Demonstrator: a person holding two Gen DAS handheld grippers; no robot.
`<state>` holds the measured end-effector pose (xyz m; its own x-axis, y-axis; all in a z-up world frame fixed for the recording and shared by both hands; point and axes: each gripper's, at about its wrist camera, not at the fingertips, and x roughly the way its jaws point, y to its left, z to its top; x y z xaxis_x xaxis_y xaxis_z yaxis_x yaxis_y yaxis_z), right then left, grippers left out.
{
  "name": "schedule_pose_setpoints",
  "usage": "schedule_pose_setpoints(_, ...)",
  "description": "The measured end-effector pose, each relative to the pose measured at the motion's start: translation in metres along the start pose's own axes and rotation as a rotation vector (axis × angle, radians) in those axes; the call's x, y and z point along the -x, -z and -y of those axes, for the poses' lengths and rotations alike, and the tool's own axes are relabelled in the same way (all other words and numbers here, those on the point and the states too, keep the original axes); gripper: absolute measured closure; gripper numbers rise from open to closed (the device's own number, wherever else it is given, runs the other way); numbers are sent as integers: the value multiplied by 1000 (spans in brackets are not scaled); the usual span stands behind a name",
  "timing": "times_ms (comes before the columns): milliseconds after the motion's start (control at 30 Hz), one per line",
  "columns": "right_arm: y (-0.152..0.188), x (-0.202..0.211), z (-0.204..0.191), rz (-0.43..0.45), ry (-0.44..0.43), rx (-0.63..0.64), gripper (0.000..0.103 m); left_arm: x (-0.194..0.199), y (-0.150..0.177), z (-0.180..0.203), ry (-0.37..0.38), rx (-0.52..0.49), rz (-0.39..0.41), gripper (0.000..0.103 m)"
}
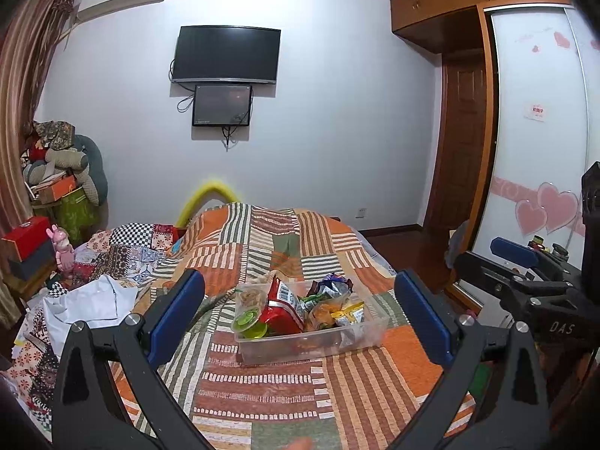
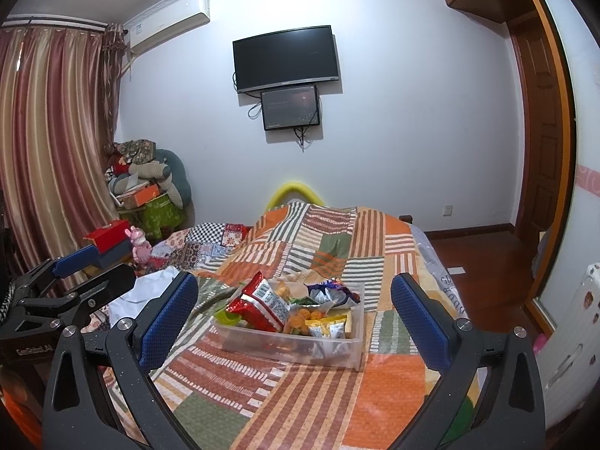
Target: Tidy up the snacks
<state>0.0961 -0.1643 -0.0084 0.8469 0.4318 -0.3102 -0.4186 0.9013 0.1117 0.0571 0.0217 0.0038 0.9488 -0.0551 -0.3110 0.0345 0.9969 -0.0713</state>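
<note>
clear bin [image 1: 360,332] of snack packets [image 1: 281,305], perhaps jelly cups [image 1: 247,319]

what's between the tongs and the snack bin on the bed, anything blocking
Nothing visible. Both the left tongs and right tongs are open and held back from the clear snack bin, with only bare patchwork bedspread between. The red snack bag sticks up above the rim.
</note>
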Motion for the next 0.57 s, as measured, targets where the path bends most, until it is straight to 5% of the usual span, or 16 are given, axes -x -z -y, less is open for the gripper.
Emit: schedule_pose_setpoints(567, 2, -1, 2, -8, 1, -8, 0, -6, 2, -5, 12, 26, -15, 0)
